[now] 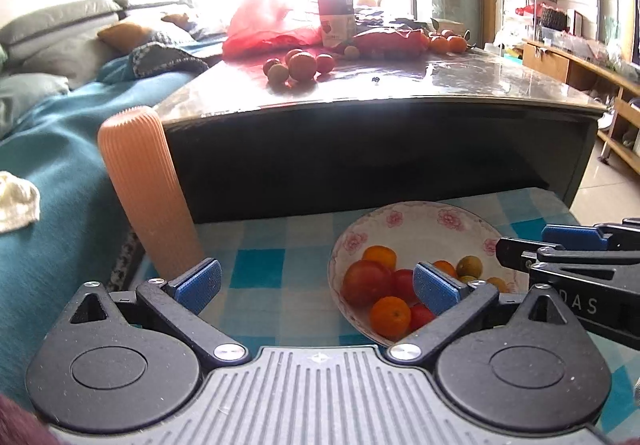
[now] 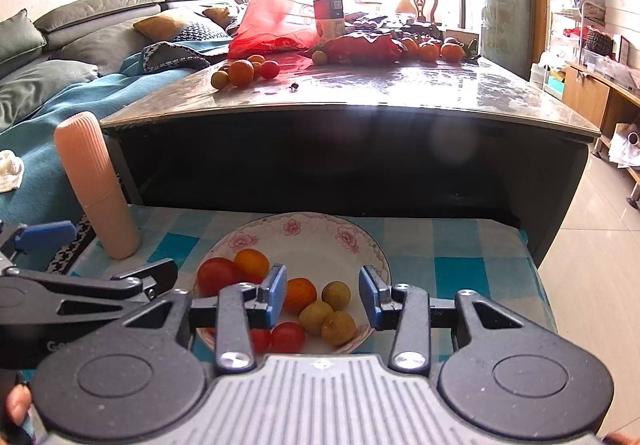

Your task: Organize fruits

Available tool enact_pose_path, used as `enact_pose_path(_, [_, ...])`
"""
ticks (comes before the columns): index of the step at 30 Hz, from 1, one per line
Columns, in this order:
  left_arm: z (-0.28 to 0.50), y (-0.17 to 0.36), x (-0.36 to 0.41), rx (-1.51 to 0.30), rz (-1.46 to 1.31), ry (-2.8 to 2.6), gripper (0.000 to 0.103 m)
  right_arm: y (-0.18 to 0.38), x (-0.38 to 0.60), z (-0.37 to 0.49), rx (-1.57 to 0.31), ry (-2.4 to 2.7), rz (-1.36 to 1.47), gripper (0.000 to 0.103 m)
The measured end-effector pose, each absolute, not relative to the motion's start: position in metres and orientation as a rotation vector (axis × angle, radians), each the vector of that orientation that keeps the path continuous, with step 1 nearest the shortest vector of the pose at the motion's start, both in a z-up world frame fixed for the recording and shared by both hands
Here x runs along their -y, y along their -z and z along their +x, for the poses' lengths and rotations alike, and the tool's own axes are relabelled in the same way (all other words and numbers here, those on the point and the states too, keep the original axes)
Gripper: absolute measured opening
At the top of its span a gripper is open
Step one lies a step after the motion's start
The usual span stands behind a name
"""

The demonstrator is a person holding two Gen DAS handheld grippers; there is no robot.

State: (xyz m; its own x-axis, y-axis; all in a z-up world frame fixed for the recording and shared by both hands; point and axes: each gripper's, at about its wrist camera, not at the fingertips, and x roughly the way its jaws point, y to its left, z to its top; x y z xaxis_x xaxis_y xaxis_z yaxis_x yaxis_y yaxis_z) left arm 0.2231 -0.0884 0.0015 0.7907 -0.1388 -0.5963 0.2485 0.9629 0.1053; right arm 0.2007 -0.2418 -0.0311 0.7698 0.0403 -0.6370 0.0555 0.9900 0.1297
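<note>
A white flowered bowl (image 2: 304, 241) stands on a blue checked cloth and holds several tomatoes, small oranges and yellow-green fruits. My right gripper (image 2: 323, 296) is open and empty, just above the bowl's near side. My left gripper (image 1: 316, 285) is open and empty, over the cloth left of the bowl (image 1: 420, 217). A small cluster of fruits (image 1: 298, 65) lies on the dark table beyond, also in the right wrist view (image 2: 242, 73). More oranges (image 2: 430, 51) lie at the table's far side.
A ribbed peach cylinder (image 1: 146, 189) stands at the cloth's left edge against the table corner. A red plastic bag (image 2: 276, 25), a carton (image 2: 330, 19) and a red packet sit at the table's back. A sofa with a teal blanket (image 1: 52, 165) lies left.
</note>
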Motion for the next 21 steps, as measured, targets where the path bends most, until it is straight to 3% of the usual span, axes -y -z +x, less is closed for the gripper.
enact_pose_path(21, [0.198,-0.012,0.068,-0.675,0.119,0.219,0.103,0.012,0.227,0.166,-0.699,0.03,0.137,0.05])
